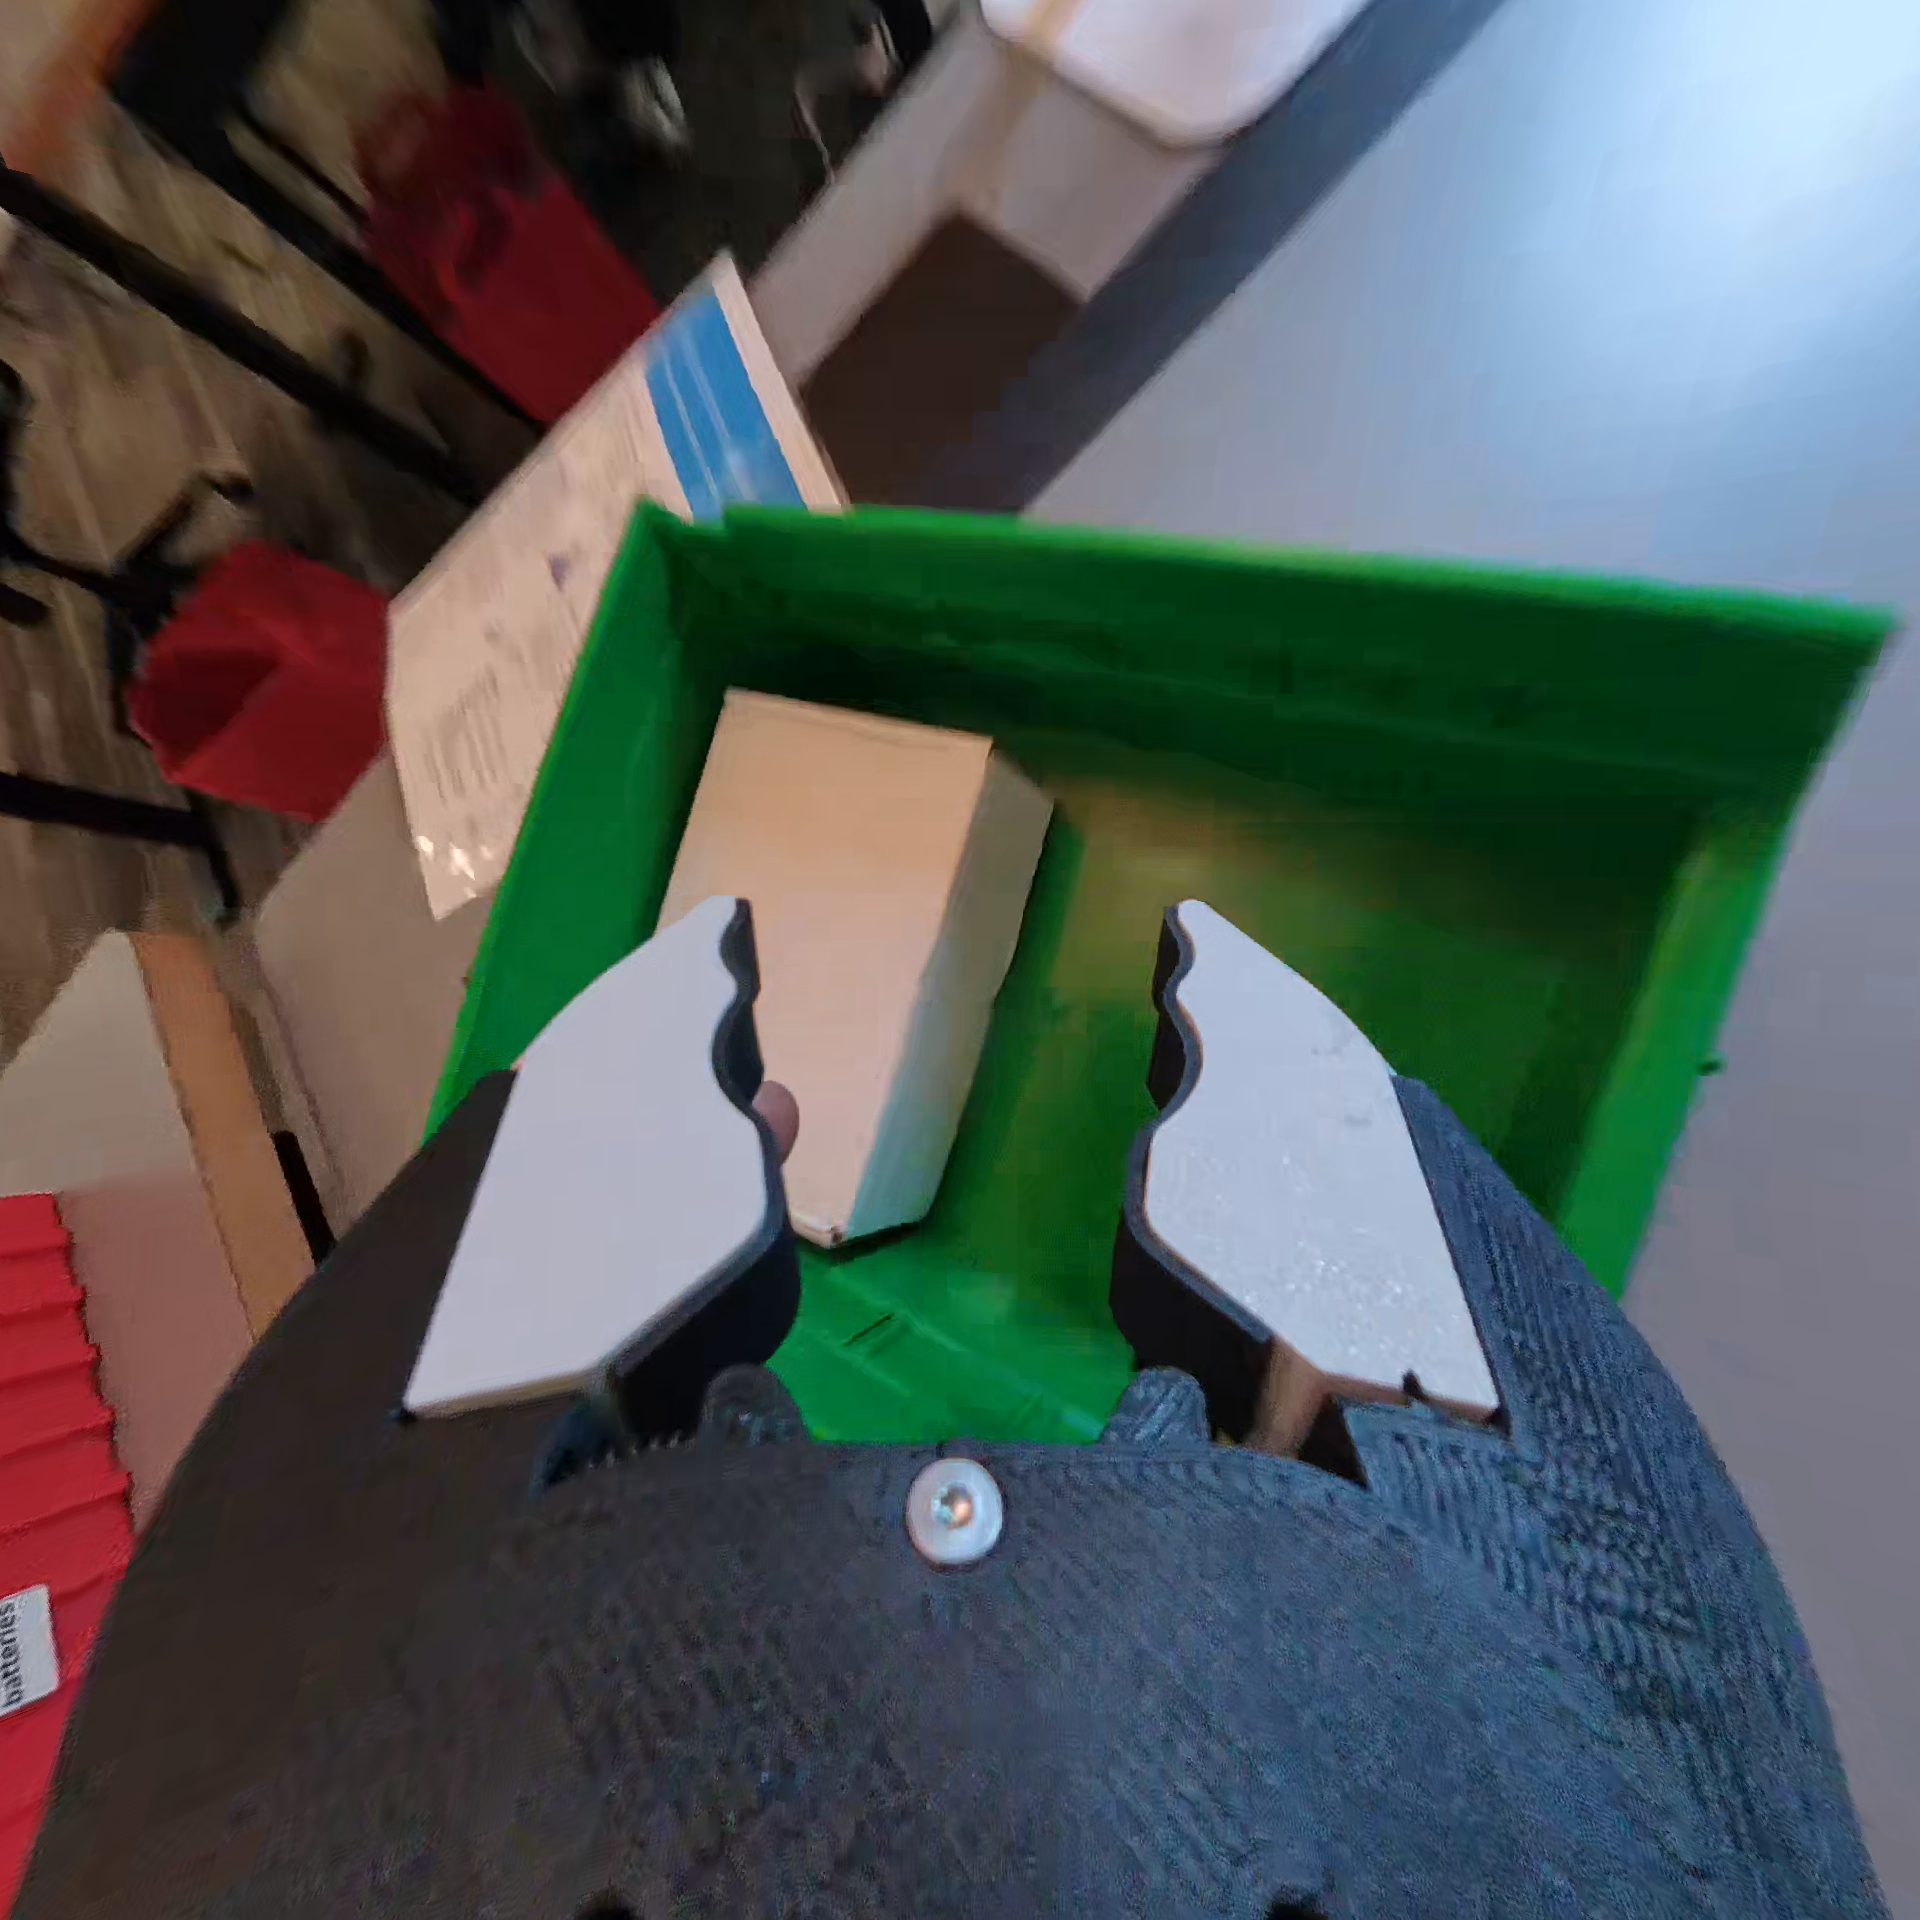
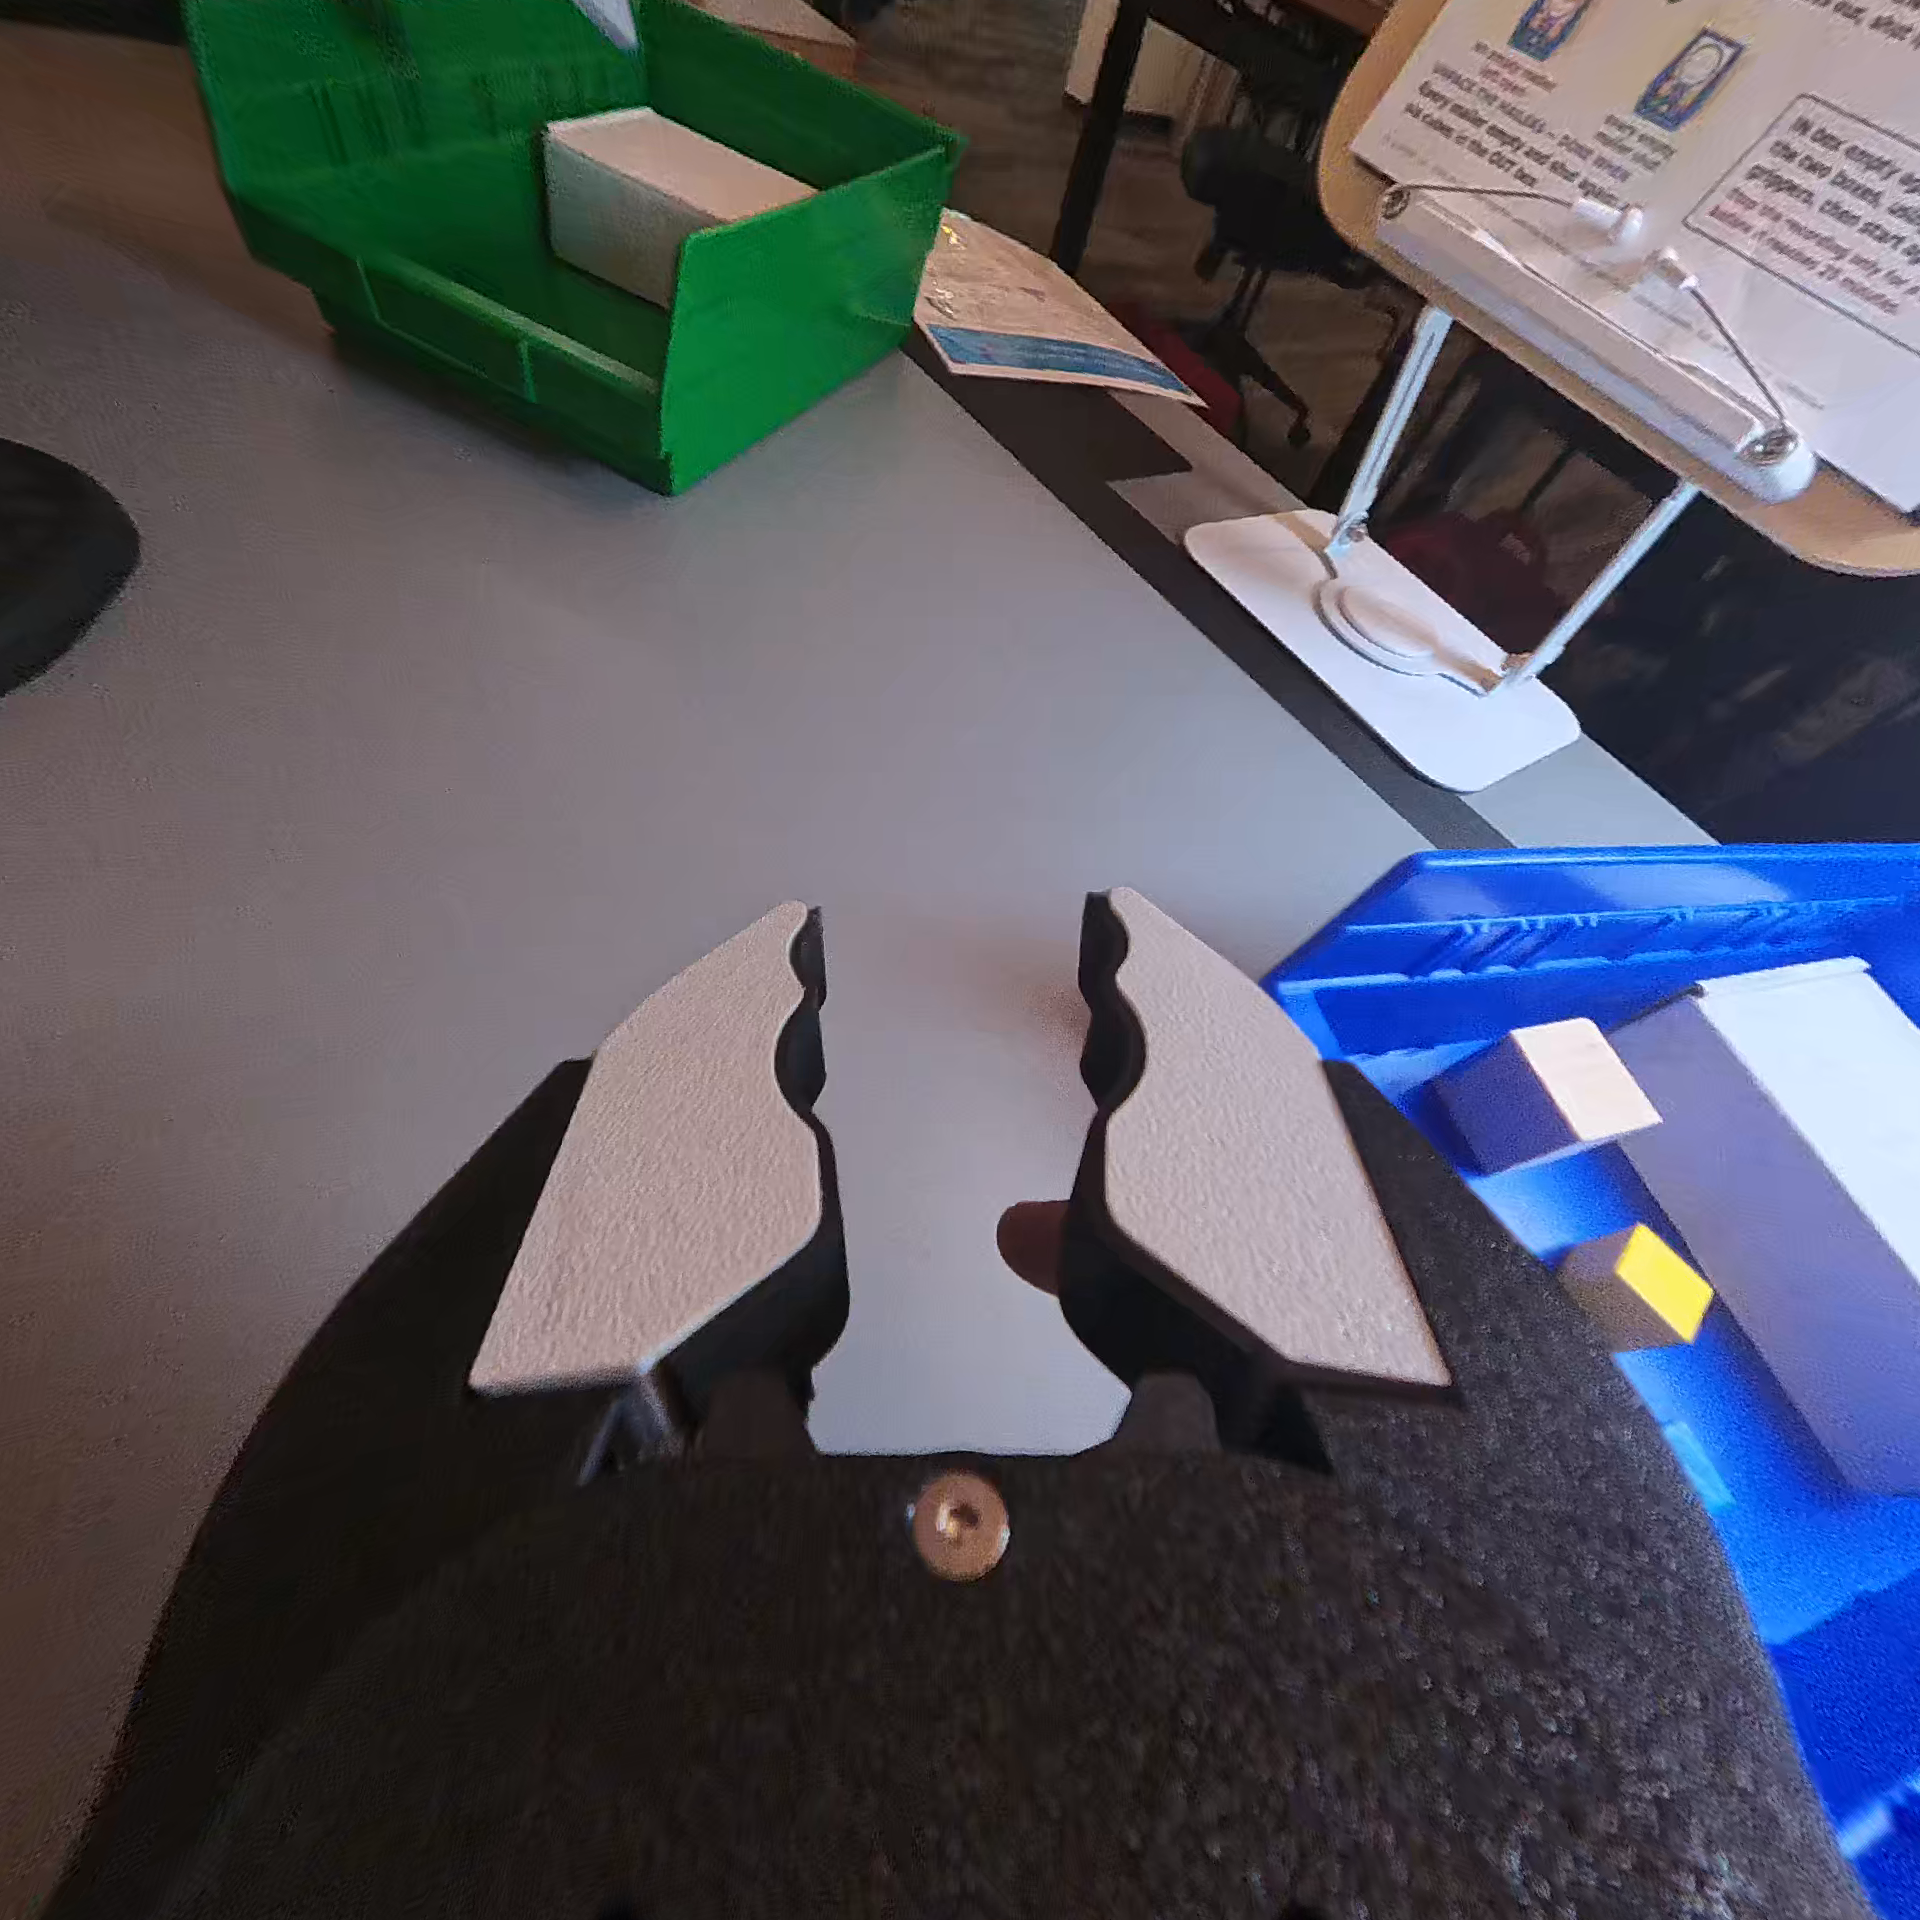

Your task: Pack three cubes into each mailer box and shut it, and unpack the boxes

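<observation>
The left gripper [image 1: 956, 925] is wide open over the green bin [image 1: 1299, 644], holding nothing; a white box [image 1: 831, 894] lies inside. The right gripper [image 2: 951, 914] is open and empty above the grey table [image 2: 520, 779], beside the blue bin [image 2: 1558, 904].

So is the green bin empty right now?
No, the green bin holds a white box against one side wall.

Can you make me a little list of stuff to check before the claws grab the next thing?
1. Left claw open, holding nothing: ok.
2. Right claw open, holding nothing: ok.
3. Left claw over the green bin: ok.
4. White box in the green bin is shut: ok, what is inside it cannot tell.
5. Cubes in the blue bin, a white cube and a yellow cube: ok.
6. Table under the right claw is bare: ok.
</observation>
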Tool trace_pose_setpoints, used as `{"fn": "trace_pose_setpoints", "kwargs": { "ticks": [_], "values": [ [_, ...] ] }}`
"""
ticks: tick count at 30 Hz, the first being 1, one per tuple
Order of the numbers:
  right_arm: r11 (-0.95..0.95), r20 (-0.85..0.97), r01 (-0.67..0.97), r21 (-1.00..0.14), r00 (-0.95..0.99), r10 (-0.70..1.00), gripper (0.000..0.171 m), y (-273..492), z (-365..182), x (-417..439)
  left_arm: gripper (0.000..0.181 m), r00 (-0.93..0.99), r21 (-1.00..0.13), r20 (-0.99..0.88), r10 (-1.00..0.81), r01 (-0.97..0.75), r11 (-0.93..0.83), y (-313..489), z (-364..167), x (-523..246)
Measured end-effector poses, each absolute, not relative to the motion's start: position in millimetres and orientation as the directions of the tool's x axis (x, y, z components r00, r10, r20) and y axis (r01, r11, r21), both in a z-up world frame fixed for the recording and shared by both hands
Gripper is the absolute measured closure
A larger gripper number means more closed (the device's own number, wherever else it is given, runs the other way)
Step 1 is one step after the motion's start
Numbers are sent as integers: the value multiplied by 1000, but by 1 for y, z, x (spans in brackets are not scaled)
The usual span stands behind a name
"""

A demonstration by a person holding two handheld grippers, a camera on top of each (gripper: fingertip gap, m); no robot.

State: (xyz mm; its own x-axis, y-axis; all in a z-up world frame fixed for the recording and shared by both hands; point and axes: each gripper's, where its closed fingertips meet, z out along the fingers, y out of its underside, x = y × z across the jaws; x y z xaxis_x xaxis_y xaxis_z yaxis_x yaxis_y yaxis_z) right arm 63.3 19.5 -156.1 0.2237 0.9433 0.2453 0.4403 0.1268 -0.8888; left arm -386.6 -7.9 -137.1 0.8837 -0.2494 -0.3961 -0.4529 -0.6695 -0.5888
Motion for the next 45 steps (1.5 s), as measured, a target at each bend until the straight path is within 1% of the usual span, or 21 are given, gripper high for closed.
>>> {"fn": "trace_pose_setpoints", "kwargs": {
  "ticks": [4, 6, 8, 10, 15, 17, 21, 26, 30, 32, 35, 39, 40, 41, 42, 43, 44, 45],
  "values": [
    [113, 202, 417, -902, 175, 964, 124, 16, -172, 54, 95, 899, -369, -290, -329, -422, -828, 0, -178, -433],
    [102, 175, 407, -908, 145, 974, 125, 12, -178, 52, 88, 906, -264, -245, -345, -405, -876, 0, -195, -450],
    [108, 174, 411, -905, 128, 976, 125, 10, -185, 52, 82, 901, -175, -250, -354, -402, -899, 4, -205, -467],
    [114, 178, 425, -898, 114, 977, 126, 9, -192, 52, 74, 903, -115, -232, -363, -396, -911, 7, -212, -477],
    [95, 149, 439, -894, 90, 985, 129, 8, -203, 49, 59, 910, 69, -149, -388, -381, -922, -1, -229, -490],
    [79, 128, 438, -895, 84, 988, 130, 9, -205, 47, 62, 909, 102, -117, -400, -390, -915, -3, -238, -491],
    [60, 108, 445, -893, 82, 991, 135, 9, -210, 48, 61, 842, 169, -195, -503, -476, -863, 0, -243, -498],
    [96, 137, 449, -888, 59, 989, 137, 3, -210, 48, 62, 775, 211, -171, -609, -575, -791, -16, -241, -471],
    [128, 162, 429, -894, 44, 986, 139, -4, -203, 48, 62, 706, 206, -142, -694, -665, -718, -31, -239, -432],
    [143, 175, 416, -898, 39, 984, 141, -6, -199, 49, 63, 687, 210, -147, -711, -681, -701, -37, -237, -422],
    [164, 198, 416, -894, 39, 979, 141, -9, -199, 50, 63, 685, 189, -153, -712, -687, -702, -42, -228, -415],
    [190, 228, 400, -897, 48, 972, 142, -12, -194, 53, 65, 702, 144, -197, -684, -669, -729, -45, -200, -416],
    [193, 231, 393, -899, 53, 972, 142, -12, -192, 53, 67, 702, 138, -205, -682, -669, -730, -47, -192, -416],
    [194, 232, 385, -902, 55, 971, 142, -13, -190, 53, 119, 686, 122, -214, -696, -688, -716, -48, -181, -414],
    [194, 232, 376, -906, 58, 971, 142, -13, -188, 53, 151, 670, 47, -296, -681, -701, -711, -36, -166, -413],
    [193, 230, 368, -909, 57, 972, 142, -13, -186, 52, 181, 674, -16, -333, -660, -704, -710, -29, -153, -410],
    [192, 227, 364, -911, 53, 973, 142, -14, -186, 52, 179, 677, -41, -328, -659, -707, -706, -31, -144, -405],
    [191, 225, 364, -911, 52, 973, 142, -15, -186, 51, 168, 672, -25, -319, -668, -711, -703, -37, -140, -404]
  ]
}}
